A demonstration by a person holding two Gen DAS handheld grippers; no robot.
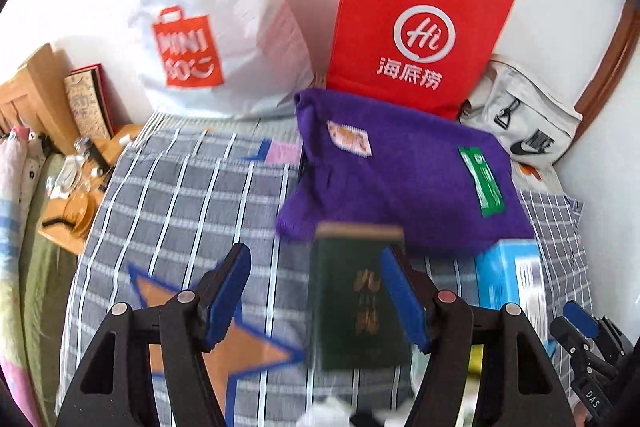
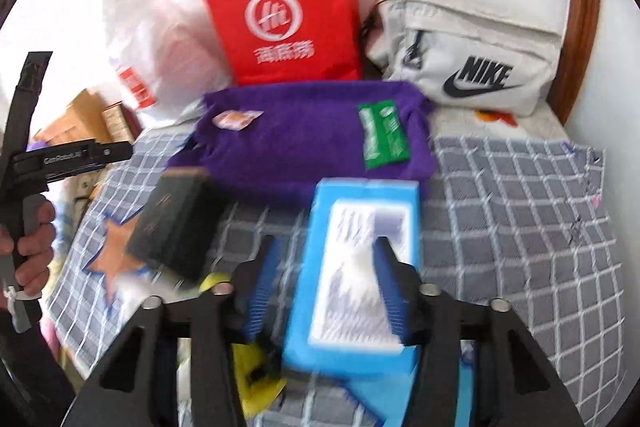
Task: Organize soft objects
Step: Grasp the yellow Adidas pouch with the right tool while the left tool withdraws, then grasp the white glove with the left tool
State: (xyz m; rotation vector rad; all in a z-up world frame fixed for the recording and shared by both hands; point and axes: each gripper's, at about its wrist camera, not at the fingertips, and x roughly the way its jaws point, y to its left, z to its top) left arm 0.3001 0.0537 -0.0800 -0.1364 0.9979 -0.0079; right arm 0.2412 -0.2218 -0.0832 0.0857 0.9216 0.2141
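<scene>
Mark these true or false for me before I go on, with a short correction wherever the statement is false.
1. The red paper bag stands behind the purple knit item. True.
2. A green packet lies on the purple knit item. True.
3. The white Nike bag sits left of the red paper bag. False: it sits to its right; the white plastic bag is on the left.
4. The left gripper is clamped on the blue box. False: its jaws stand apart, the dark green book against one finger.
5. The bedcover is plain white. False: grey-blue check.
</scene>
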